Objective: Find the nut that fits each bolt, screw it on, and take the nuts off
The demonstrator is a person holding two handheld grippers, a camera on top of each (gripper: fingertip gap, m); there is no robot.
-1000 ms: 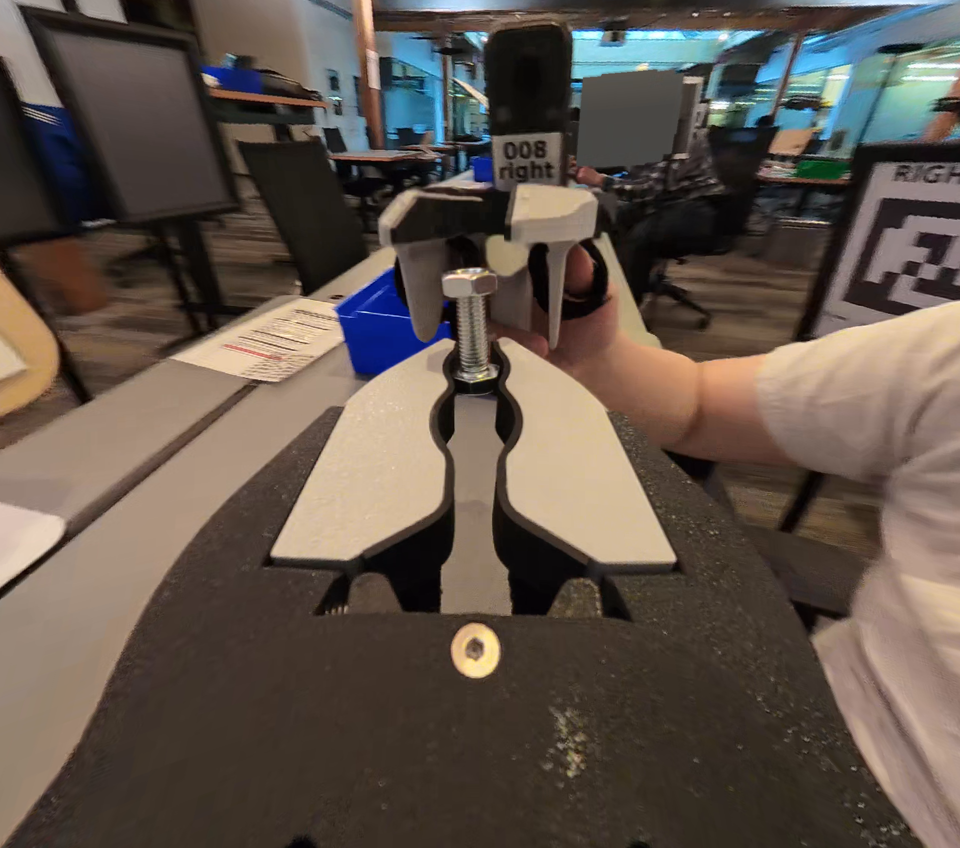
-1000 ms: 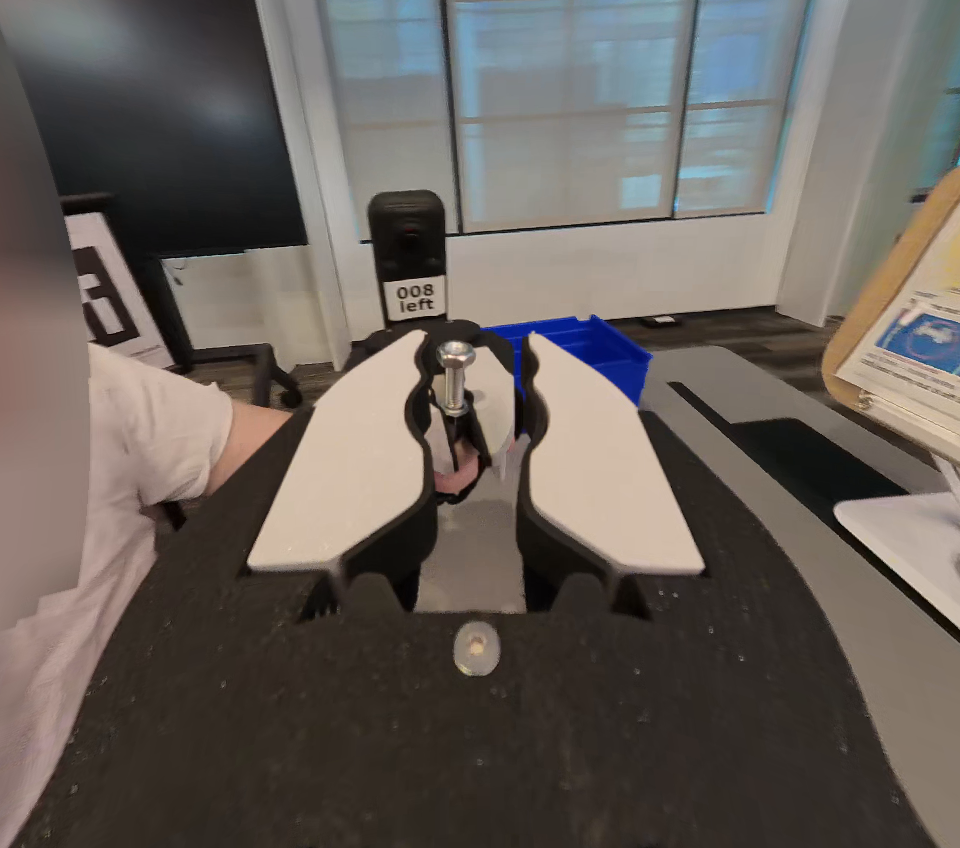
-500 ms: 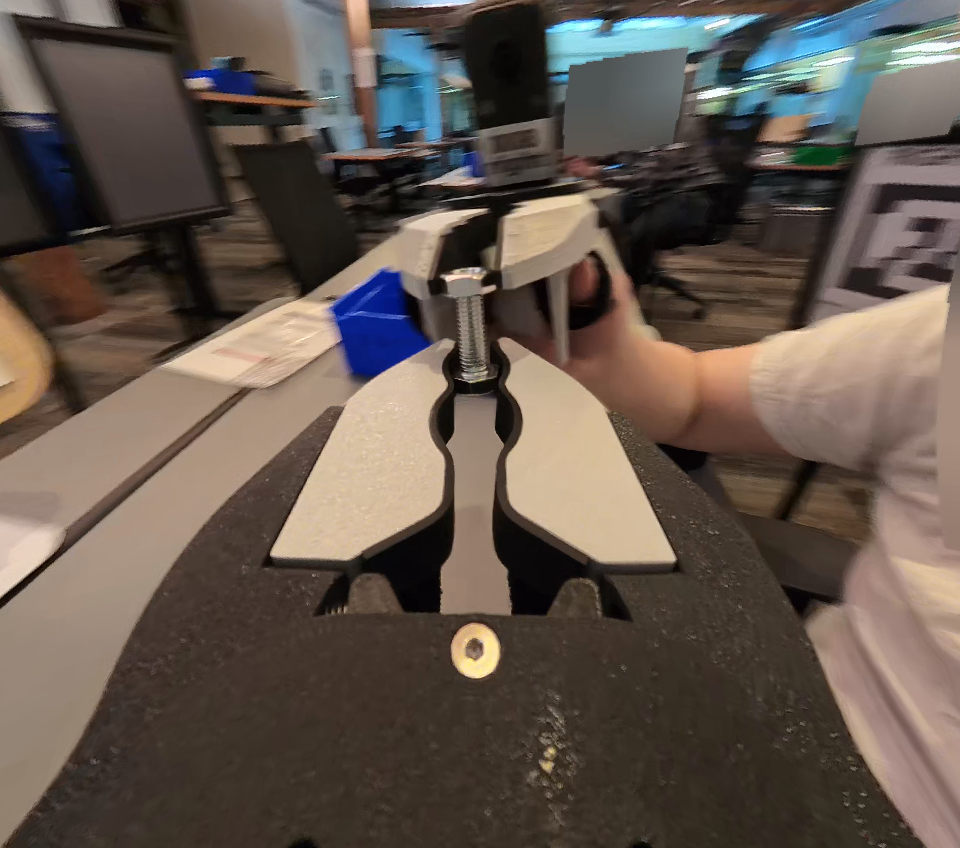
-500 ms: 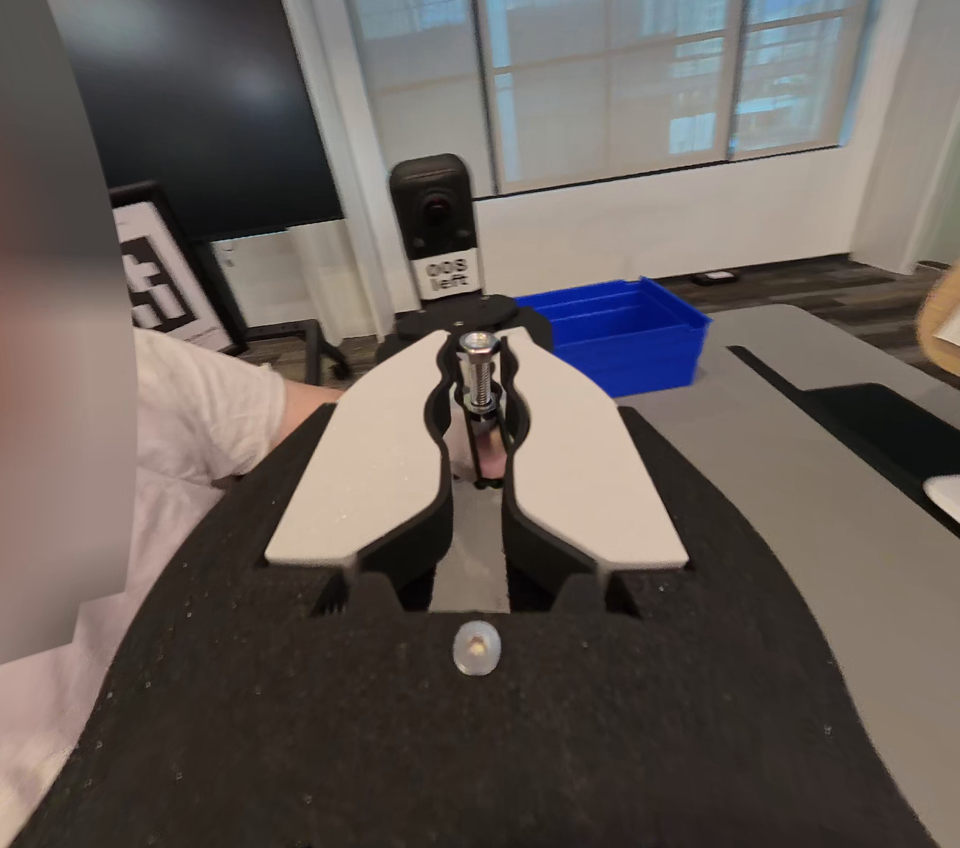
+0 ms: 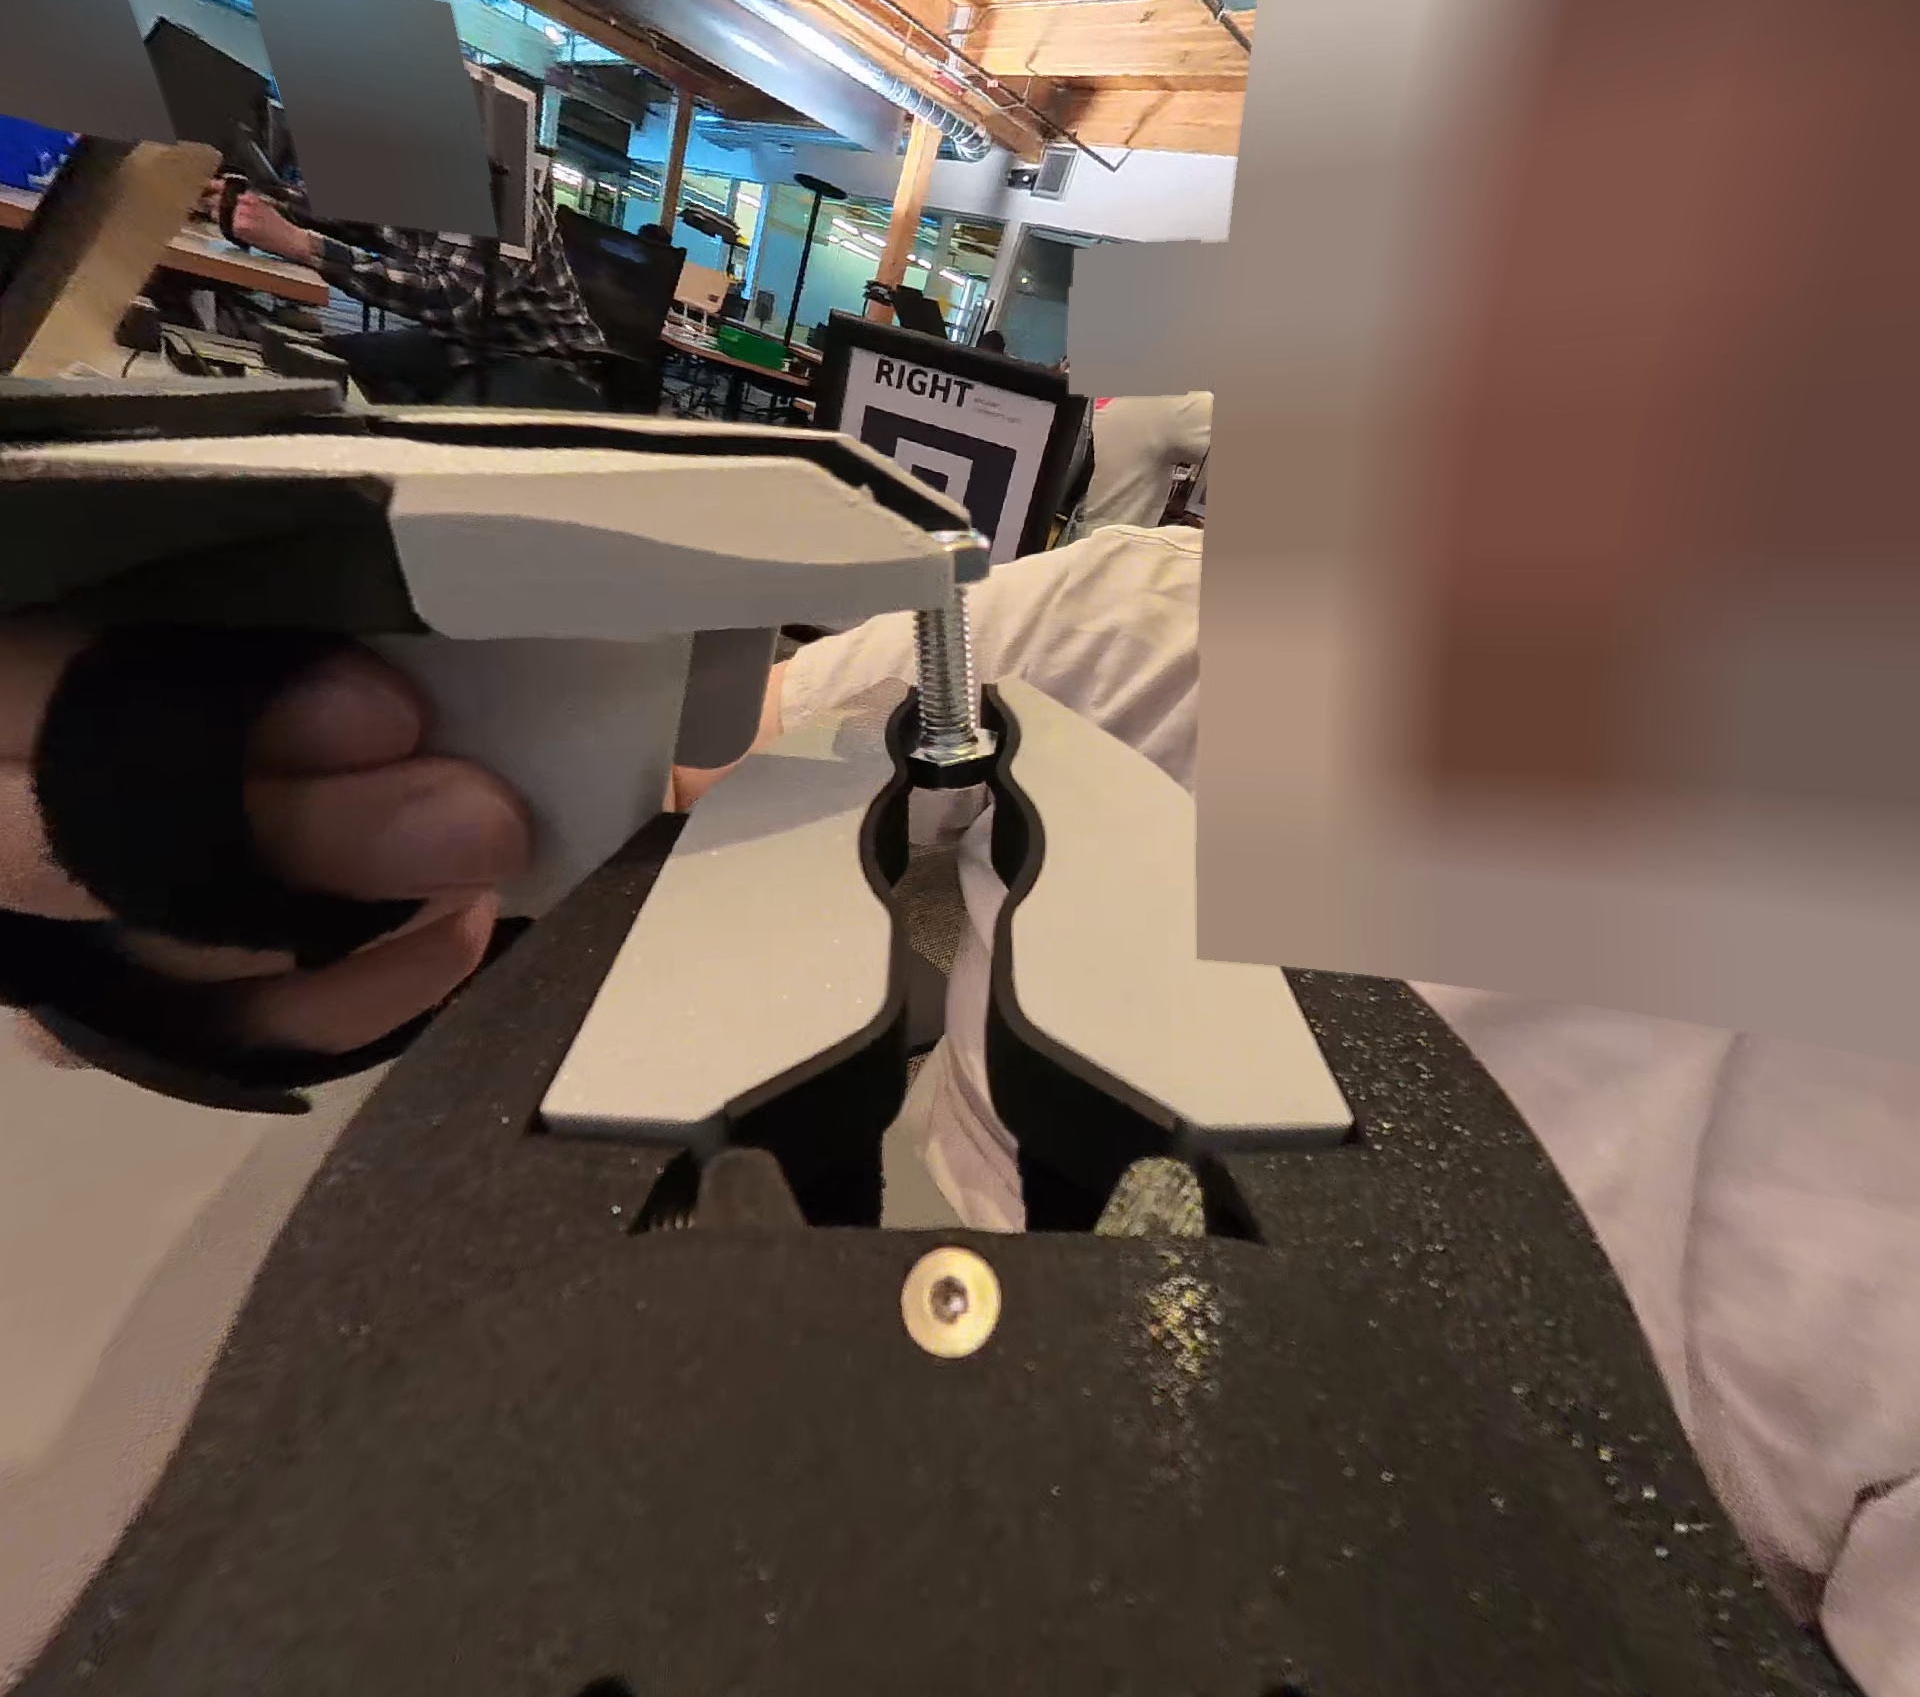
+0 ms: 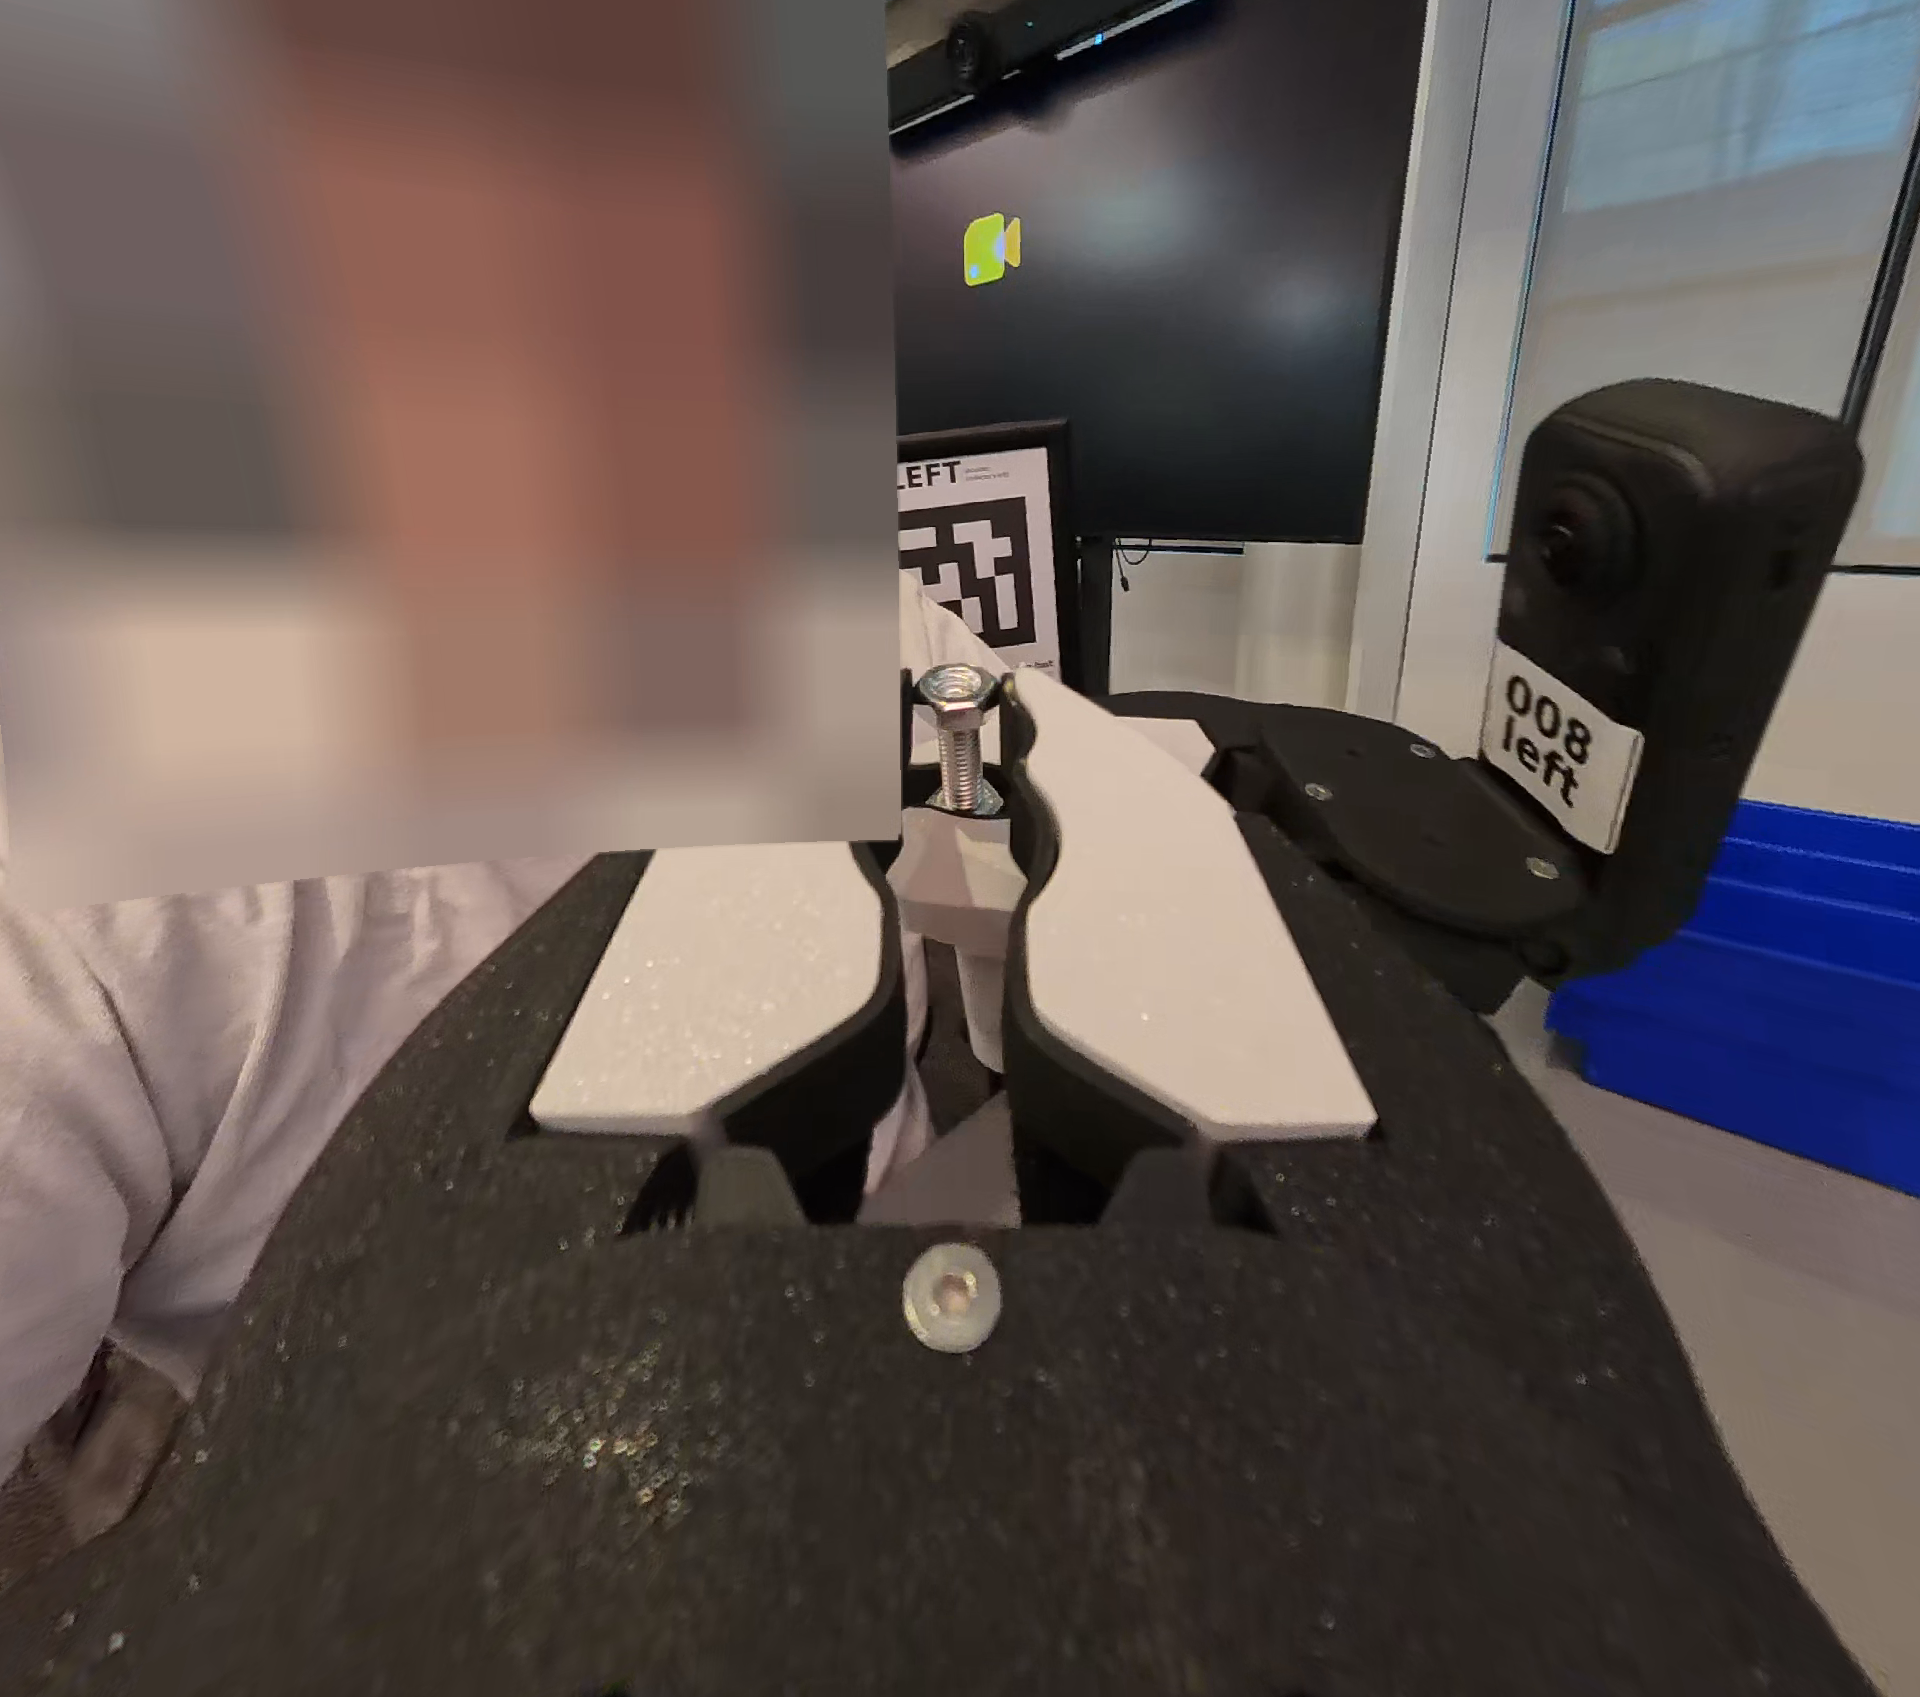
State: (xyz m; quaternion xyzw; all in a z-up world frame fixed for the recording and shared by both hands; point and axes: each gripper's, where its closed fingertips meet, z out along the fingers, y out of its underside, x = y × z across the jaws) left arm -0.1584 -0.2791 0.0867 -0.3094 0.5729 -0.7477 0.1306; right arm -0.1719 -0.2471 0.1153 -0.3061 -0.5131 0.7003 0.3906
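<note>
A silver bolt (image 5: 940, 660) stands upright with a hex nut (image 5: 948, 756) threaded on its lower end. My left gripper (image 5: 948, 738) is shut on the nut. My right gripper (image 5: 954, 558) reaches in flat from the left and is shut on the bolt head. In the right wrist view, my right gripper (image 6: 961, 697) clamps the bolt head (image 6: 956, 689), and the threaded shaft (image 6: 961, 764) runs down into the left gripper (image 6: 956, 868) below. A hand (image 5: 312, 816) holds the right gripper's handle. Both grippers are held in the air, close to the person's white shirt (image 5: 1091, 608).
A blue bin (image 6: 1766, 972) sits on the grey table (image 6: 1714, 1284) at the right, behind the left gripper's camera (image 6: 1662, 608). A dark monitor (image 6: 1143, 245) and a marker board (image 6: 977, 556) stand behind. Another marker board (image 5: 945, 442) and seated people are in the room. The left gripper's tips are roughly 4 cm from the right gripper's.
The right gripper closed on the bolt head. Both grippers then swung toward the person's body, and the right gripper turned to lie sideways across the left one.
</note>
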